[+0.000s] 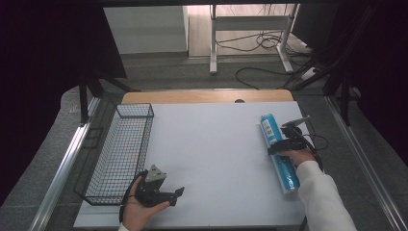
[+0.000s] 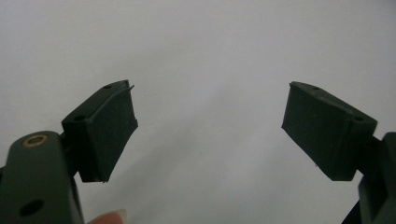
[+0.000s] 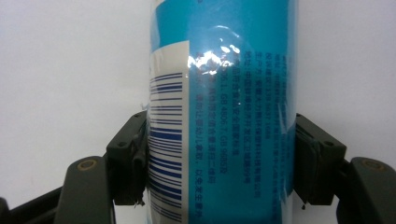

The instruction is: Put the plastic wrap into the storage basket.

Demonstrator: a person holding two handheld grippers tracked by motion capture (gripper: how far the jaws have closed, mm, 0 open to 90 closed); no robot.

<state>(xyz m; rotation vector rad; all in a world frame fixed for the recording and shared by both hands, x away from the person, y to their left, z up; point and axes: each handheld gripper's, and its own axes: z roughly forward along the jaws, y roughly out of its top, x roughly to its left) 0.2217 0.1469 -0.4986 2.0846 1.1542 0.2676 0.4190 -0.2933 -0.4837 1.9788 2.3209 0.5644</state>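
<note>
A white table (image 1: 211, 159) carries a black wire basket (image 1: 122, 151) along its left side. Nothing can be seen inside the basket.

On the right part of the table lies a blue tube (image 1: 279, 153), a long cylinder in clear wrap with a barcode and small printed text. It lies flat, its length running from the far side toward the near edge.

The right gripper (image 1: 284, 144) is clamped across this tube near its middle. In the right gripper view the 2 black jaws press on both sides of the tube (image 3: 224, 116), with the barcode next to 1 jaw. The hand comes out of a white sleeve (image 1: 320, 197).

The left gripper (image 1: 166, 195) is at the near edge of the table, just beside the basket's near corner. Its jaws stand wide apart and hold nothing; between them there is bare white table surface (image 2: 205, 56).
</note>
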